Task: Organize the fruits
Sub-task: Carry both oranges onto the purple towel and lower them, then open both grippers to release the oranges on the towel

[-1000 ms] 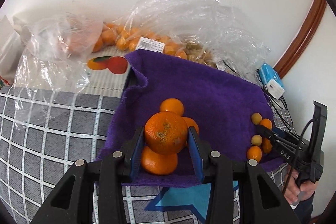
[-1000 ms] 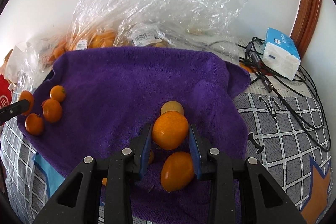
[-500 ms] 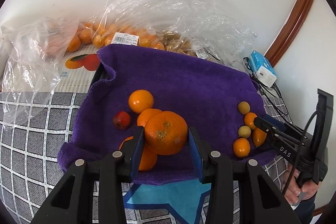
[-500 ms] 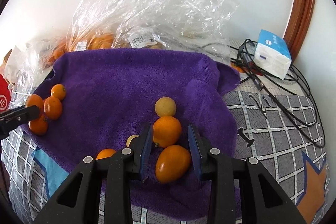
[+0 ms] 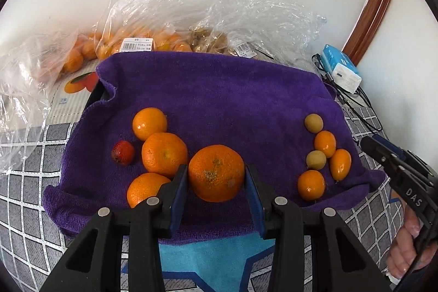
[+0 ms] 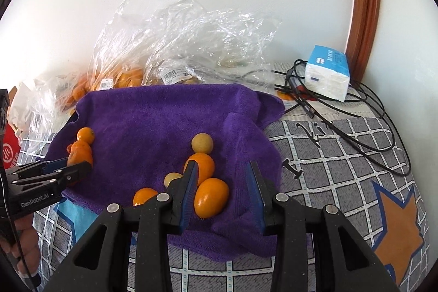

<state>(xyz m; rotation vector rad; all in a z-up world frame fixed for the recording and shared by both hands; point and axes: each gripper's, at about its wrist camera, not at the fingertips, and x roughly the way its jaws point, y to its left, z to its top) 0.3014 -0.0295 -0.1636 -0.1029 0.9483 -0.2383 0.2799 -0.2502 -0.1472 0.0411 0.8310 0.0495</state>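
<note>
A big orange [image 5: 216, 173] is being held tight in the left gripper [image 5: 216, 182], just above the purple towel [image 5: 219, 95]. It should be set down softly beside the other oranges [image 5: 164, 153]. The right gripper [image 6: 221, 186] is being held open, with nothing in it.

A grey checked bedspread [image 6: 342, 155] carries a purple towel [image 5: 219, 100], cables [image 6: 356, 106] and a tissue pack [image 6: 327, 73].

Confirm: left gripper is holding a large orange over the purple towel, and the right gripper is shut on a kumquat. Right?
Not quite. The right gripper is open and holds nothing; the right wrist view shows the kumquat lying on the purple towel beneath its jaws. The left gripper does hold the large orange over the towel.
</note>
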